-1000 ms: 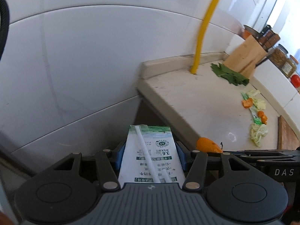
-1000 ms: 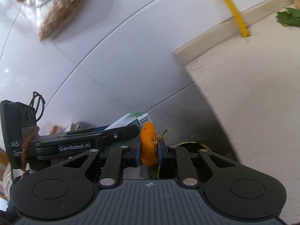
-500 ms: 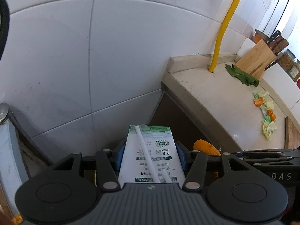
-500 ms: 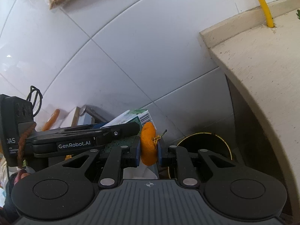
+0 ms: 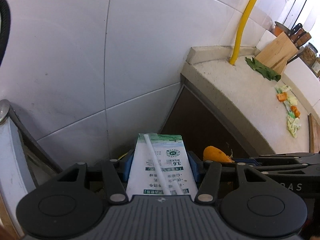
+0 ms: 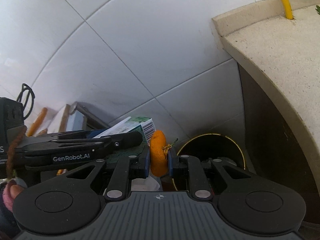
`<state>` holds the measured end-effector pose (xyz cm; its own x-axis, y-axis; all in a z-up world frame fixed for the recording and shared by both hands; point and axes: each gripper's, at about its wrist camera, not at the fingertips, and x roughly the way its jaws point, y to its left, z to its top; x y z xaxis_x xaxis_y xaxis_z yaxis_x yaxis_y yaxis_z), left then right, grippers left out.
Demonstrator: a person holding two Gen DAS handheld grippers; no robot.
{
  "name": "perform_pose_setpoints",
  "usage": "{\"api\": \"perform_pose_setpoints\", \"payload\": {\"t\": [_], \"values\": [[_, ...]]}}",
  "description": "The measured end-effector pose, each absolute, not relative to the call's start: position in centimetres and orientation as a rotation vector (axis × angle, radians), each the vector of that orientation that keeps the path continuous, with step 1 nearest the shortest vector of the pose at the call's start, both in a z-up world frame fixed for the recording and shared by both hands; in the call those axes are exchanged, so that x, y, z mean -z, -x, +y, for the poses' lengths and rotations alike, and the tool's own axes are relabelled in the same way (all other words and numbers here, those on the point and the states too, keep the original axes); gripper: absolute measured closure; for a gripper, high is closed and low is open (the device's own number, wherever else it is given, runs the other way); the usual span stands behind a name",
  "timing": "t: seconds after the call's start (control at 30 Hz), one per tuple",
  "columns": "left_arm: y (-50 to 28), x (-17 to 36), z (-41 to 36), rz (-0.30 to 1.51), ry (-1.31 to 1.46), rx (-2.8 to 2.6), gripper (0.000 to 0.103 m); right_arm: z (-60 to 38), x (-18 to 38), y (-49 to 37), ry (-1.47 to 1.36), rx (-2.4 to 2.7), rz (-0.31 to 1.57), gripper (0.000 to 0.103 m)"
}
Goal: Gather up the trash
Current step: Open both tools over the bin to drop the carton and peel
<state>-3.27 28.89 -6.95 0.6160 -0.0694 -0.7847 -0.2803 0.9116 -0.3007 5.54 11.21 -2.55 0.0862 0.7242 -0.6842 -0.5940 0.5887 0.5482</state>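
Observation:
My left gripper (image 5: 160,166) is shut on a white and green milk carton (image 5: 161,168) with a straw taped to its face. Just right of it, my right gripper (image 6: 159,158) is shut on a piece of orange peel (image 6: 158,154); the peel (image 5: 216,154) and the right gripper's body show at the right of the left wrist view. The carton (image 6: 138,127) and the left gripper (image 6: 80,146) lie left of the peel in the right wrist view. Below and right of the peel stands a dark bin with a gold rim (image 6: 212,150), beside the counter's end.
White wall tiles (image 5: 100,60) fill the space ahead. The stone counter (image 5: 250,92) at the right carries vegetable scraps (image 5: 290,108), a green leaf (image 5: 262,69), a knife block (image 5: 277,53) and a yellow pipe (image 5: 243,26). A dark cabinet side (image 6: 266,130) drops below the counter. A white shelf (image 5: 8,140) stands at left.
Both grippers, still holding the carton and the peel, have moved down and left off the counter's end toward the floor. The gold-rimmed bin has come into view below the right gripper.

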Motion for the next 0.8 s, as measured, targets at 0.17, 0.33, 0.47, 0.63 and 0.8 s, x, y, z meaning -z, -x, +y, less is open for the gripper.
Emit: {"api": "perform_pose_setpoints", "payload": {"t": [0.17, 0.33, 0.47, 0.63, 0.8], "values": [[3.0, 7.5, 29.0, 0.918, 0.407, -0.119, 0.051, 11.4, 3.0, -5.7, -0.133, -0.963, 1.118, 0.08], [2.6, 7.9, 29.3, 0.933, 0.389, -0.126, 0.051, 12.1, 3.8, -6.0, -0.109, -0.943, 1.145, 0.075], [2.3, 7.9, 29.3, 0.935, 0.376, -0.131, 0.051, 12.2, 4.4, -6.1, -0.096, -0.929, 1.168, 0.067], [2.1, 8.1, 29.2, 0.945, 0.355, -0.144, 0.05, 12.0, 4.7, -6.4, -0.099, -0.913, 1.172, 0.06], [2.0, 8.1, 29.1, 0.945, 0.341, -0.152, 0.05, 11.6, 4.7, -6.5, -0.095, -0.906, 1.177, 0.056]]}}
